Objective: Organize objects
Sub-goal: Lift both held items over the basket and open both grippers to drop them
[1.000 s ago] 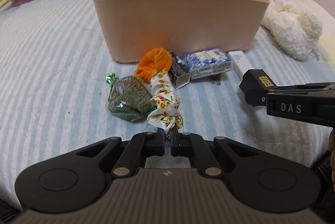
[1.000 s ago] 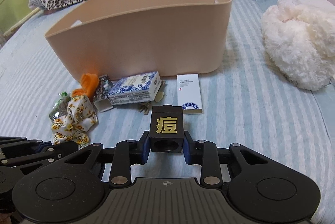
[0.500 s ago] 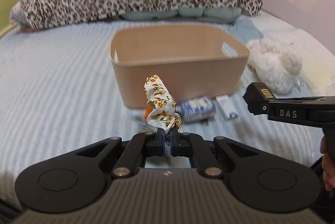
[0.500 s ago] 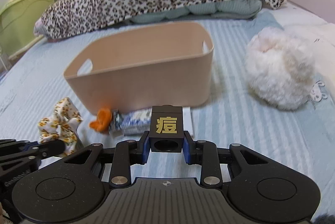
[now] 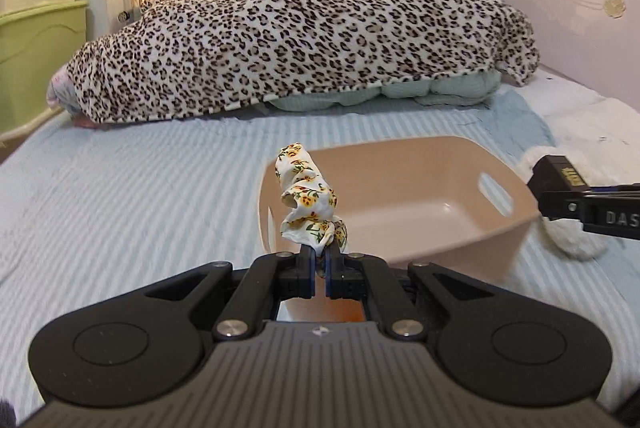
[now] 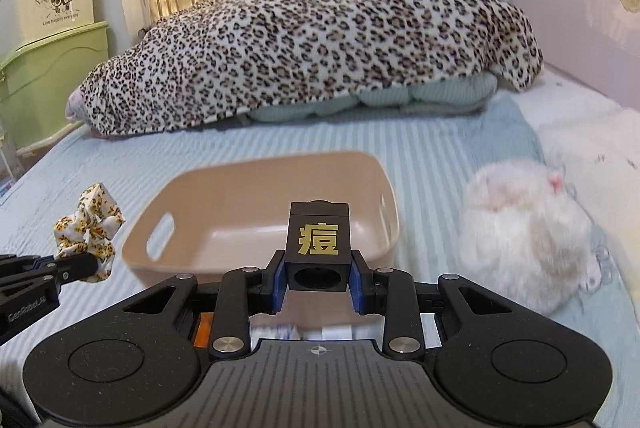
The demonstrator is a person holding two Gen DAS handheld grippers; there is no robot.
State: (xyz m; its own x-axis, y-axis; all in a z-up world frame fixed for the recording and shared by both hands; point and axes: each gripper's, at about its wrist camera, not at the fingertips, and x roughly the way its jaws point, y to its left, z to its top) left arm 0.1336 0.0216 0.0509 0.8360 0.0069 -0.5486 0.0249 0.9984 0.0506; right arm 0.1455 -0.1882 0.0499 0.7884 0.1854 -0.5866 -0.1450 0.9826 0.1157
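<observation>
My left gripper (image 5: 319, 270) is shut on a floral scrunchie (image 5: 306, 198), white with yellow flowers, held in the air by the near left rim of the beige bin (image 5: 448, 212). The bin's inside looks bare. My right gripper (image 6: 318, 282) is shut on a black box with a gold character (image 6: 317, 246), held above the bin's (image 6: 224, 212) near rim. The scrunchie also shows in the right wrist view (image 6: 88, 230), and the black box in the left wrist view (image 5: 556, 184). The other small items are mostly hidden under the grippers.
The bin stands on a bed with a light blue striped sheet (image 5: 120, 196). A fluffy white plush (image 6: 528, 232) lies right of the bin. A leopard-print blanket (image 5: 300, 40) is heaped at the back. Green and cream storage boxes (image 6: 48, 60) stand at the left.
Both grippers have risen from the bed with their objects. The bin went from seen side-on to seen from above, and the items on the sheet dropped out of sight.
</observation>
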